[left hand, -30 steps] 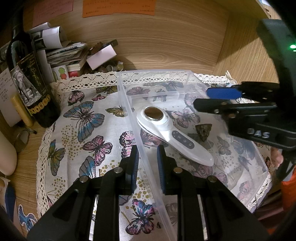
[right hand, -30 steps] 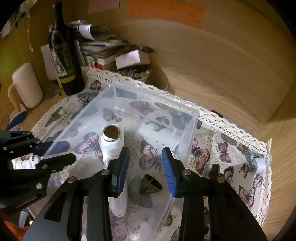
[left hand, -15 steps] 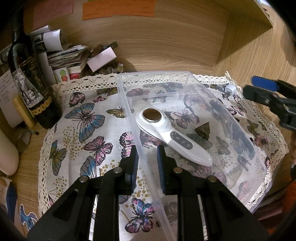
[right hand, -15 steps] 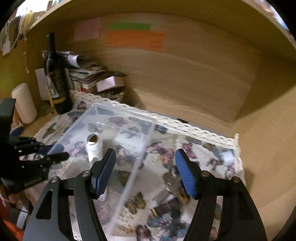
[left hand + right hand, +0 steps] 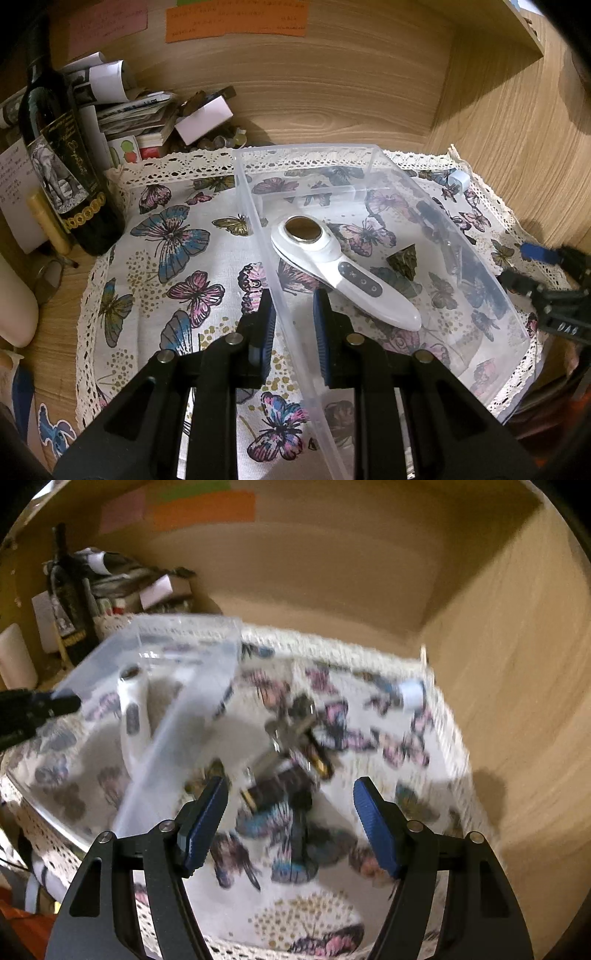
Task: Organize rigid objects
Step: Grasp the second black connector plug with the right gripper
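Note:
A clear plastic bin (image 5: 373, 162) stands on the butterfly cloth (image 5: 177, 258). Inside lie a white handheld device (image 5: 343, 273) and a small bronze pyramid (image 5: 404, 260). My left gripper (image 5: 293, 325) is shut on the bin's left wall near its front. My right gripper (image 5: 291, 823) is open and empty, hovering to the right of the bin (image 5: 184, 635) over a blurred cluster of dark and metal items (image 5: 291, 760). A small white cube (image 5: 412, 692) lies at the cloth's far right, also in the left wrist view (image 5: 458, 181).
A dark wine bottle (image 5: 62, 155) and a pile of papers and boxes (image 5: 147, 114) stand at the back left. Wooden walls close the back and right side. A white cylinder (image 5: 14, 657) stands far left.
My right gripper has left the bin, swung right over the loose items on the cloth, and opened wide. My left gripper has kept its hold on the bin wall.

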Tool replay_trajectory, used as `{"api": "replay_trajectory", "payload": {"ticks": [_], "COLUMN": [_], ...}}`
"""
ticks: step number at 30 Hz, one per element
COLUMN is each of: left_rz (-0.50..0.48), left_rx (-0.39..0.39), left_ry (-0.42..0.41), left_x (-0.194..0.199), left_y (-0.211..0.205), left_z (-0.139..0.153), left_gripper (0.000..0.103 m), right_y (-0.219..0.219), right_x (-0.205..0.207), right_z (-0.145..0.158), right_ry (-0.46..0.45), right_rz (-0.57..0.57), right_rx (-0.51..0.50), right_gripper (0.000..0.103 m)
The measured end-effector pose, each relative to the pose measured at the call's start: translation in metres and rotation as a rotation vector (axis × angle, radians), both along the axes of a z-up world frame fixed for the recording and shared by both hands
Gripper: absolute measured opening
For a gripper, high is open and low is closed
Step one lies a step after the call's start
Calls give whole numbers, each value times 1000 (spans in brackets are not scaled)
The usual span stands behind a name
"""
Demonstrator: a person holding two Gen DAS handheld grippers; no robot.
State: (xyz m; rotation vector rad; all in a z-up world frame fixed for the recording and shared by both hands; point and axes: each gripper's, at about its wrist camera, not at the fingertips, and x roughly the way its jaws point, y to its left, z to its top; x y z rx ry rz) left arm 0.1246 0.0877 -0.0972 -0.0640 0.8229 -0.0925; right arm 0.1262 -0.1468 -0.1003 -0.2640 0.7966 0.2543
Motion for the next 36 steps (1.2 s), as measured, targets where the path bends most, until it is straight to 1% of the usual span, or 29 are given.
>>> {"api": "replay_trajectory", "payload": {"ticks": [5,10,11,14,16,17,22,26,31,33,36], "left_rz": [-2,-1,-1,-1,-2,-2,-2,-1,-1,0,-1], "left_rx": [3,8,7,7,7,6,7,6,2,-2,-4], "left_ry": [1,0,0,0,1,1,1,2,0,0,-1], "left_x": [-1,-1,-1,-1,-1,-1,-1,-1,0,1,1], "left_y": [0,1,1,1,2,1,1,1,0,0,1], "left_z": [0,1,1,1,1,1,1,1,1,1,1], "left_gripper": [20,20,20,20,20,20,20,20,20,20,20], "right_y": [-15,-22,-23,-25,-26,-26,-30,-27,-16,-10,4], "right_x": [9,15,15,18,19,18,13,6,2,1,-1], "right_z": [-29,-44,-45,-46,-44,-43,-32,-15,7,18,31], "right_ry": [90,139,135,123,115,113,77,28,-32,-54,-90], "right_rz": [-53,-67,-71,-78,-84,-80,-82,-71,-34,-12,26], "right_rx": [41,77,79,72,65,68,79,109,124,159,175], "right_gripper": [68,66,63,48,29,27,27,27,27,27,27]}}
